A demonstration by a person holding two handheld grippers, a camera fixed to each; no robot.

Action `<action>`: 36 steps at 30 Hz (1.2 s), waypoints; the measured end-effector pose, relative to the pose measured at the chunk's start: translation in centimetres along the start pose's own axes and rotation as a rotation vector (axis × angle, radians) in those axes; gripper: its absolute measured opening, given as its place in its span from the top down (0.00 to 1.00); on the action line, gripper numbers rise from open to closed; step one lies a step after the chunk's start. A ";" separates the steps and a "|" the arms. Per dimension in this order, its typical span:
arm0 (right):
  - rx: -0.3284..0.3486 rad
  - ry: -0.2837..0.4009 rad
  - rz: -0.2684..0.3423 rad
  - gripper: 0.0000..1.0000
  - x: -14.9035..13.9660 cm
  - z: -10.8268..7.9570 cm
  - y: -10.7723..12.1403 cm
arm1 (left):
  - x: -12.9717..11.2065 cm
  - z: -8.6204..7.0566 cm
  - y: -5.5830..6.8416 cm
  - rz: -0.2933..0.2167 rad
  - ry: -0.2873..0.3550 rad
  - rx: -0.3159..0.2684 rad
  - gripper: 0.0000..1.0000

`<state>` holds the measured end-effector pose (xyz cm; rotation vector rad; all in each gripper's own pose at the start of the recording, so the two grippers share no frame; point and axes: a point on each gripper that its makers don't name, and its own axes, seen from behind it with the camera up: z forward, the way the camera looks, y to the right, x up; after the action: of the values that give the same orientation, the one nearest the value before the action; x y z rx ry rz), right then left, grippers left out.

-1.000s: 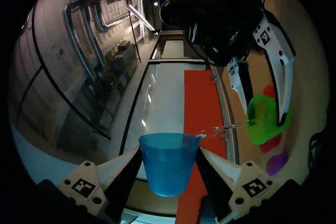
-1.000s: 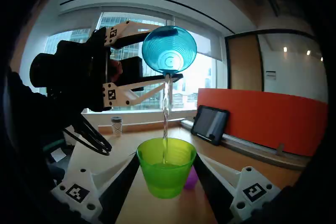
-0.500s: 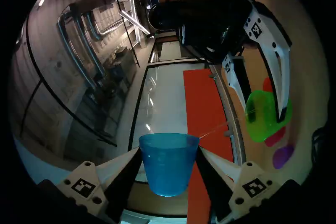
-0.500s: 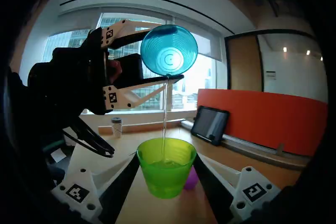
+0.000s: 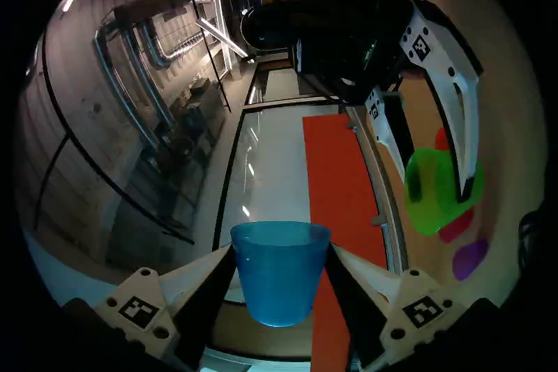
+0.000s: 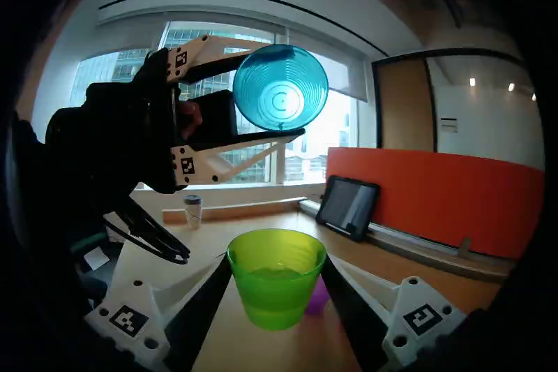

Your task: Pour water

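Fingers of the left gripper clamp the blue cup tipped sideways above the green cup, which the right gripper grips upright to catch water.

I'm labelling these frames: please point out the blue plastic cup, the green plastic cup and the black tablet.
translucent blue plastic cup (image 6: 280, 98), right gripper view, inside of its base.
translucent green plastic cup (image 6: 276, 296), right gripper view, front wall.
black flat tablet (image 6: 347, 206), right gripper view, middle of its screen.

nothing readable is showing anywhere; the square markers on the right gripper are carrying no letters.
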<state>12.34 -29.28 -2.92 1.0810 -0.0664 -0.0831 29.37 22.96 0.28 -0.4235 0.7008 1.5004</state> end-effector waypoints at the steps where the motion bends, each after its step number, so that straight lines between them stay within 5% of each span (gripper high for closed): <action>1: -0.001 0.000 0.000 0.09 0.0 0.0 0.0 | -0.1 0.0 0.1 -0.010 -0.001 -0.003 0.15; 36: -0.042 0.035 0.004 0.09 1.0 -1.0 1.0 | -3.8 -0.1 1.1 -0.855 -0.101 -0.092 0.14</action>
<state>13.48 -28.08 -2.52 1.0399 -0.0348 -0.0620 28.54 20.08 2.86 -0.6150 0.2953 0.7342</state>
